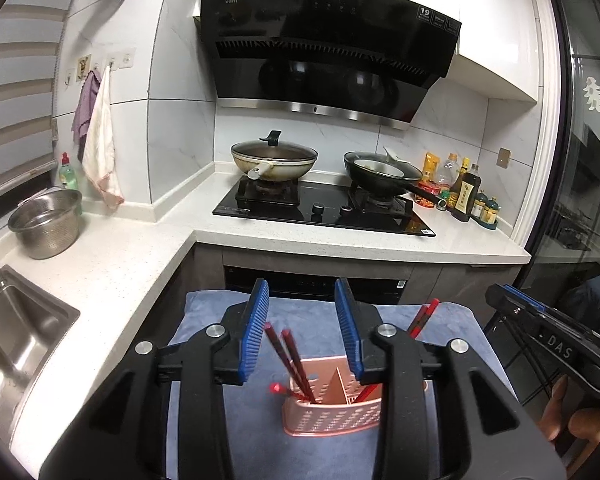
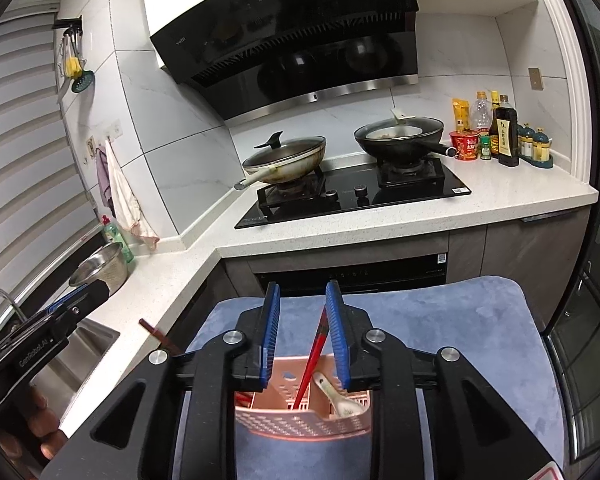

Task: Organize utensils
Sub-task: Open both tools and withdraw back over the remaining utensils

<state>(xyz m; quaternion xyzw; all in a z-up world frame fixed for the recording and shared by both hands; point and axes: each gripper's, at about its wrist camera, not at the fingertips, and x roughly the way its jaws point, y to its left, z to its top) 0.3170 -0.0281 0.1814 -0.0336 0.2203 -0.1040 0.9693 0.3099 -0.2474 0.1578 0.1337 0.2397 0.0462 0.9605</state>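
A pink perforated utensil holder (image 1: 332, 412) stands on a blue cloth (image 1: 308, 320); it also shows in the right wrist view (image 2: 304, 420). Red and black chopsticks (image 1: 290, 356) stand in its left compartment, and more (image 1: 420, 316) lean out on the right. My left gripper (image 1: 302, 320) is open above the holder, with nothing between its blue pads. My right gripper (image 2: 302, 322) is open above the holder; a pair of chopsticks (image 2: 314, 356) stands between its pads, untouched. A white ceramic spoon (image 2: 334, 394) lies in the right compartment.
White L-shaped counter (image 1: 140, 256) with a sink (image 1: 16, 336) and a steel bowl (image 1: 48, 222) at left. A black hob (image 1: 324, 208) carries two woks. Sauce bottles (image 1: 464, 192) stand at the right. The other gripper (image 1: 556, 340) is at the right edge.
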